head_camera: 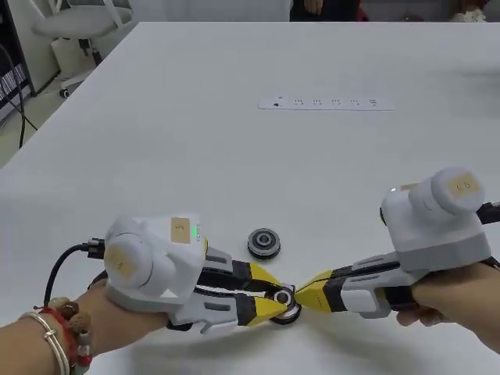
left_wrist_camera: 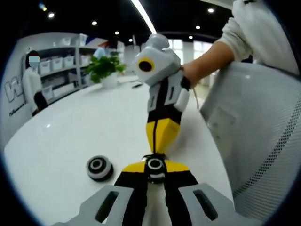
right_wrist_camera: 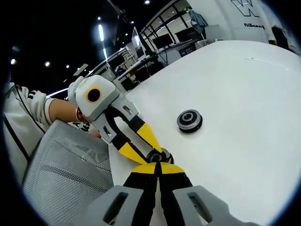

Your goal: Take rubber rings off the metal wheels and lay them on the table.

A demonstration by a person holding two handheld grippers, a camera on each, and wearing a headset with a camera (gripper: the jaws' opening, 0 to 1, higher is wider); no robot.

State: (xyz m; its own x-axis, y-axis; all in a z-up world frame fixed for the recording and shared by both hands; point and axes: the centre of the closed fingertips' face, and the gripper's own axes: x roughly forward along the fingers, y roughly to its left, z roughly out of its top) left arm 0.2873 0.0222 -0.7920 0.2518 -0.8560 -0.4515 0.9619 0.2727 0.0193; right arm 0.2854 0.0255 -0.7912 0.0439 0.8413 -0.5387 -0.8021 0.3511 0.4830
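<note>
While held level, left gripper (head_camera: pixel 273 304) clamps wheel (left_wrist_camera: pixel 155 166), right gripper (head_camera: pixel 307 294) closed (noses touching).

Ringed wheel (head_camera: pixel 264 243) flat, second wheel (head_camera: pixel 283 298) clamped

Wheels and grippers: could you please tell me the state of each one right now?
Held wheel: gripped by both grippers' tips.
Free wheel: flat on the table, apart from both grippers, black ring on.
Left gripper: shut on held wheel.
Right gripper: shut on held wheel's edge.
</note>
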